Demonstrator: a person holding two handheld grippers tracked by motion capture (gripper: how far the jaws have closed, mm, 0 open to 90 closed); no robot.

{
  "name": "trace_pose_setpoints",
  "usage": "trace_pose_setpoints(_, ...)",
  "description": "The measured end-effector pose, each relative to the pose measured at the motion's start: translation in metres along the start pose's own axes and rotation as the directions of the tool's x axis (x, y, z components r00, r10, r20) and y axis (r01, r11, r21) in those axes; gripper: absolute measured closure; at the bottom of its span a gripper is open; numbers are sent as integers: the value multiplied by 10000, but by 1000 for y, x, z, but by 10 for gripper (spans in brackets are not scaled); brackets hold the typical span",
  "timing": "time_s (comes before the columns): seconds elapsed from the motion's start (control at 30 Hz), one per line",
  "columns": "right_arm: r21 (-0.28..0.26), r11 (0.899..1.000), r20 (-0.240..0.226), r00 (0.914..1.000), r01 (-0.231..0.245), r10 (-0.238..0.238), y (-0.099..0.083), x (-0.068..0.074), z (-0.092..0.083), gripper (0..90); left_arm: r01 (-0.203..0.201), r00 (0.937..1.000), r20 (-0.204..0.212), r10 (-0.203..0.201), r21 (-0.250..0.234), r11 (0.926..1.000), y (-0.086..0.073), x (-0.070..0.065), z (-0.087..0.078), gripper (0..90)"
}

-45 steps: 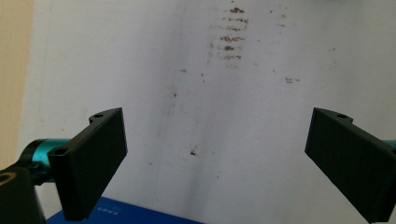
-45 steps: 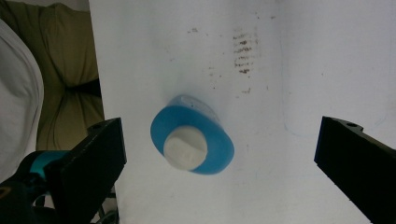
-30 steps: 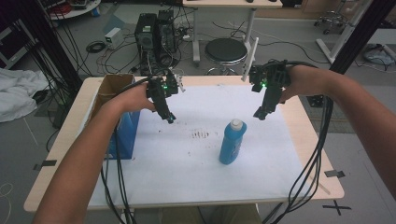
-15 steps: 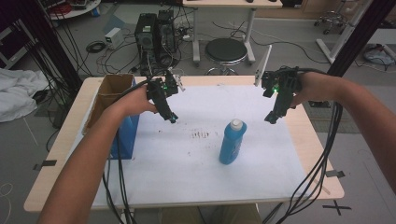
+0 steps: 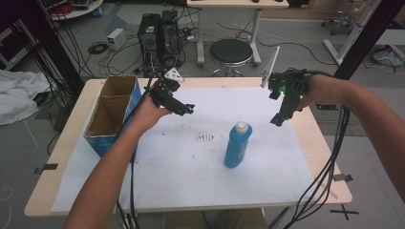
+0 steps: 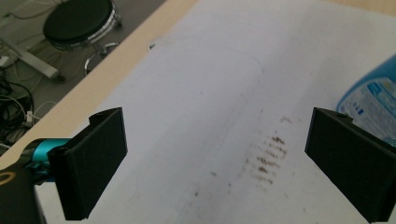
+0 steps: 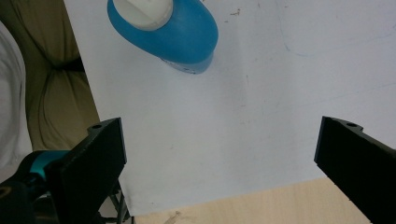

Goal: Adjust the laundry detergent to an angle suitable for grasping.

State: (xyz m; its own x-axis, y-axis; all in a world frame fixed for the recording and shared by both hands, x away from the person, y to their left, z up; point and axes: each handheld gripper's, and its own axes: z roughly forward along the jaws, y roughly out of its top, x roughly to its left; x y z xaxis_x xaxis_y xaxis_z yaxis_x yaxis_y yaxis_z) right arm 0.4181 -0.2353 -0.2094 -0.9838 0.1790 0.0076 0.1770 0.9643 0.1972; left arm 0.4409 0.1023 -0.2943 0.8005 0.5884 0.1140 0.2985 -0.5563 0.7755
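Between both spread, empty fingers (image 5: 279, 119), upright blue bottle (image 5: 237, 145), touching neither

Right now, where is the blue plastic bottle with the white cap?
In the high view the blue plastic bottle stands upright on the white sheet, right of centre, nearer the right claw.

Both forearms reach forward, left gripper (image 5: 184, 109) and right gripper (image 5: 277, 120) raised, jaws spread wide.
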Motion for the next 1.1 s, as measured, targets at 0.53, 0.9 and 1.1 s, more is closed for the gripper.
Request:
trace_pose_setpoints(0.53,-23,10000,-79,9999,93,-93,3,-1,2,12,786,9883,-1051,-1103,-2684,9601,-15,-13,3,56)
trace_pose_setpoints(0.9,-41,10000,-83,9999,77,-77,4,-1,2,11,1324,9646,-1583,-2111,-4016,9062,-29,-21,4,56)
trace_pose_setpoints(1.1,-79,9998,-96,9998,160,-160,5,-2,2,12,1451,9539,-1750,-2439,-4425,8850,-36,-30,5,56)
